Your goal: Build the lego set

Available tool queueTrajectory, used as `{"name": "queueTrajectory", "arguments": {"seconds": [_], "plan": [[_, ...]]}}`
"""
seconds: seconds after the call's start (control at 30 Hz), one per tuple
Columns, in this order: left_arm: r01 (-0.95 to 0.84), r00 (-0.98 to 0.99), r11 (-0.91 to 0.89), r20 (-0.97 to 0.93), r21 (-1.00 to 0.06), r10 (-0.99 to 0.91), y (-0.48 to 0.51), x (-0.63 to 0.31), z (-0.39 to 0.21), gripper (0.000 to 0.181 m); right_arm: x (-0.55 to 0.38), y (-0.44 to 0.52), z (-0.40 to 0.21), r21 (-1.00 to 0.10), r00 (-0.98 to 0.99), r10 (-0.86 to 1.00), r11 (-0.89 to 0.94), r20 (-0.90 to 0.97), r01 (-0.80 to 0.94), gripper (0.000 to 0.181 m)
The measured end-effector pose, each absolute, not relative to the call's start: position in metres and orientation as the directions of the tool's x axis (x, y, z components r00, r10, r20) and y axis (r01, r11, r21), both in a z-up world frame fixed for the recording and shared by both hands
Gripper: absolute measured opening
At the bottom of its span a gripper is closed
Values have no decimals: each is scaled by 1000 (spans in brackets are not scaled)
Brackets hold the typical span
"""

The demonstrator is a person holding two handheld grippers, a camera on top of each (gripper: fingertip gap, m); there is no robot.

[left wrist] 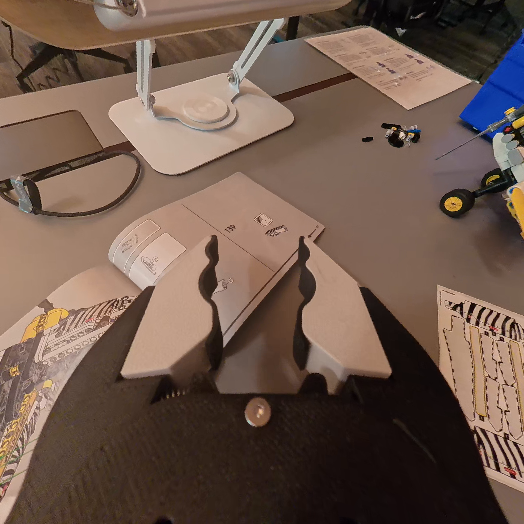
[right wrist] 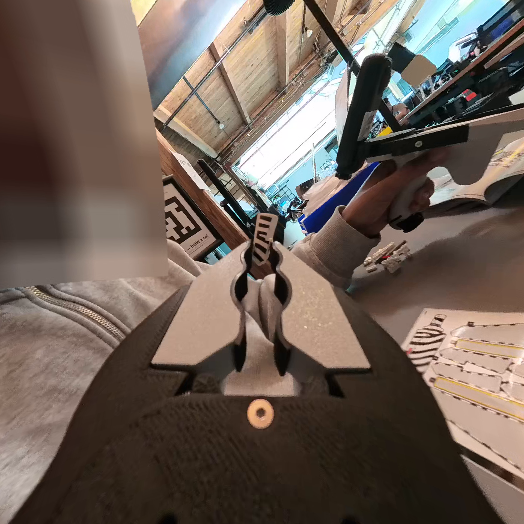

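My left gripper [left wrist: 258, 241] is open and empty, hovering over the open instruction booklet [left wrist: 249, 224] on the grey table. My right gripper [right wrist: 262, 246] is shut on a small zebra-striped sticker [right wrist: 263, 239], held up in the air and tilted toward the person's grey hoodie. The sticker sheet [right wrist: 470, 371], with zebra and yellow shapes, lies on the table to the right; it also shows in the left wrist view [left wrist: 485, 365]. The partly built yellow and black lego vehicle [left wrist: 482, 187] stands at the right edge. Loose small lego parts [left wrist: 399, 134] lie beyond the booklet.
A white stand base [left wrist: 201, 119] sits at the back centre. A black cable loop [left wrist: 71, 187] lies at the left. A printed sheet [left wrist: 388, 62] and a blue box [left wrist: 499, 93] are at the back right. The other gripper [right wrist: 419, 147] shows held in a hand. Tip to tip, the grippers are about 30 cm apart.
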State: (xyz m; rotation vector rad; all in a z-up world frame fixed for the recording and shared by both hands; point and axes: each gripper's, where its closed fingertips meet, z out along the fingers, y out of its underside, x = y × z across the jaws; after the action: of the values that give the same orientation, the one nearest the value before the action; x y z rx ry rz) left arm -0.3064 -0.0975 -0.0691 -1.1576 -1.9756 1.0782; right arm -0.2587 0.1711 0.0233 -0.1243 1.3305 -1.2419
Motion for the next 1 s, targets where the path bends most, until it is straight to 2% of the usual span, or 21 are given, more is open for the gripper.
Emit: {"name": "queueTrajectory", "arguments": {"seconds": [0.23, 0.43, 0.57, 0.73, 0.83, 1.0], "plan": [[416, -438, 261, 60, -871, 897, -99, -305, -70, 58, -244, 172, 27, -682, -272, -677, 461, -684, 567, 10], [396, -448, 264, 66, -879, 892, -105, -300, -68, 57, -237, 178, 7, -737, -434, -598, 501, -674, 455, 10], [369, -505, 265, 47, -891, 862, -124, -283, -62, 57, -235, 182, -15, -782, -584, -532, 515, -613, 351, 10], [277, -526, 331, 146, -902, 838, -136, -272, -56, 57, -217, 183, -37, -821, -690, -525, 542, -498, 181, 11], [259, -530, 340, 161, -904, 833, -139, -269, -55, 57, -214, 179, -62, -808, -765, -484, 584, -424, 79, 11], [269, -532, 343, 158, -900, 832, -140, -269, -58, 57, -230, 175, -88, -777, -851, -385, 627, -357, 43, 11]]}}
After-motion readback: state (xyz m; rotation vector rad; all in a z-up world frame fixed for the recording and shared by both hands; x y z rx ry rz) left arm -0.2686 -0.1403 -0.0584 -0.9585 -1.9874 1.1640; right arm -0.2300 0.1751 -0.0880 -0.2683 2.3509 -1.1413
